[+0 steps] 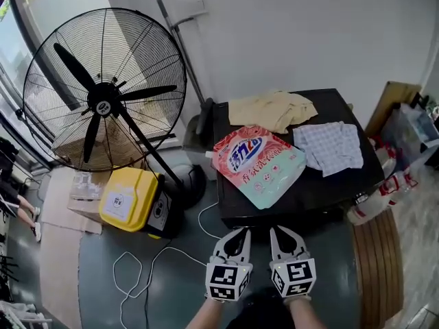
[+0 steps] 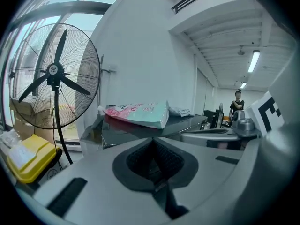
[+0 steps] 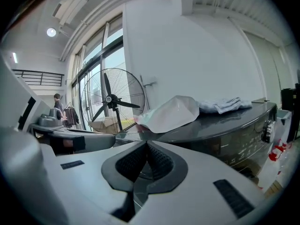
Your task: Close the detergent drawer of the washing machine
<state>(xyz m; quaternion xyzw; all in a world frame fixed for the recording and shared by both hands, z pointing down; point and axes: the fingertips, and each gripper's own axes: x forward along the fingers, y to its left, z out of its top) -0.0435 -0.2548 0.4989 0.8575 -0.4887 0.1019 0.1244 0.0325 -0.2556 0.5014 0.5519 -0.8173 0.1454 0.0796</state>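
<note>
Now left gripper (image 1: 244, 232), right gripper (image 1: 274, 230): jaws closed, empty; washing machine (image 1: 305, 196) ahead bears detergent bag (image 1: 257, 162), cloths (image 1: 331, 146); fan (image 1: 103, 98) nearby.

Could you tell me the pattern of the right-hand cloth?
The cloth is pale checked, clearest in head view.

Left hand-held gripper (image 2: 153, 144), jaws together; detergent bag (image 2: 139, 114) beyond.

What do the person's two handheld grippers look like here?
The left gripper and right gripper both have pale grey-white plastic shells that taper to pointed jaws lined with black ribbed pads. Each carries a white cube printed with black square markers. No cable runs from either, and no sleeves show.
</note>
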